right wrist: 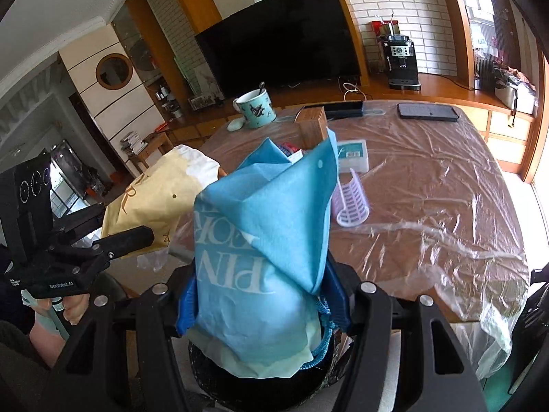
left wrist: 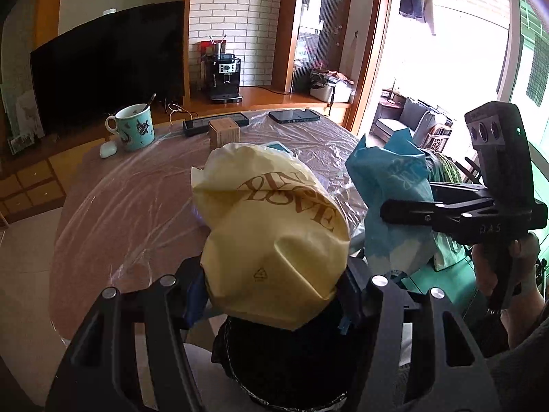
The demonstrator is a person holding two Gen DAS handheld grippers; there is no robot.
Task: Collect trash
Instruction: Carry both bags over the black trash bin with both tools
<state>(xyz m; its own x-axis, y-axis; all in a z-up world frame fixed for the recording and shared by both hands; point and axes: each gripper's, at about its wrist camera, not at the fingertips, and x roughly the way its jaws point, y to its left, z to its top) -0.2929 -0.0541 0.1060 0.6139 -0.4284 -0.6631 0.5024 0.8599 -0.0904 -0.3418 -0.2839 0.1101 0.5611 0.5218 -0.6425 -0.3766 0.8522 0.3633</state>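
Observation:
My left gripper [left wrist: 274,295] is shut on a cream-yellow fabric bag [left wrist: 271,226] with brown lettering, held up above the near edge of the table. My right gripper [right wrist: 264,305] is shut on a blue fabric bag [right wrist: 264,237] with white lettering. The two bags hang side by side: the blue bag [left wrist: 394,202] and the right gripper [left wrist: 405,211] show at the right of the left wrist view, the yellow bag [right wrist: 154,202] and the left gripper [right wrist: 137,237] at the left of the right wrist view. A dark round bin opening [left wrist: 291,360] lies below each bag.
The table [right wrist: 429,189] is covered in clear plastic film. On it stand a teal mug [right wrist: 255,106] with a spoon, a wooden box [right wrist: 312,125], a white packet [right wrist: 353,154], a lilac plastic basket [right wrist: 353,199], a black tray [right wrist: 343,110] and a tablet [right wrist: 427,111]. A television [left wrist: 109,65] stands behind.

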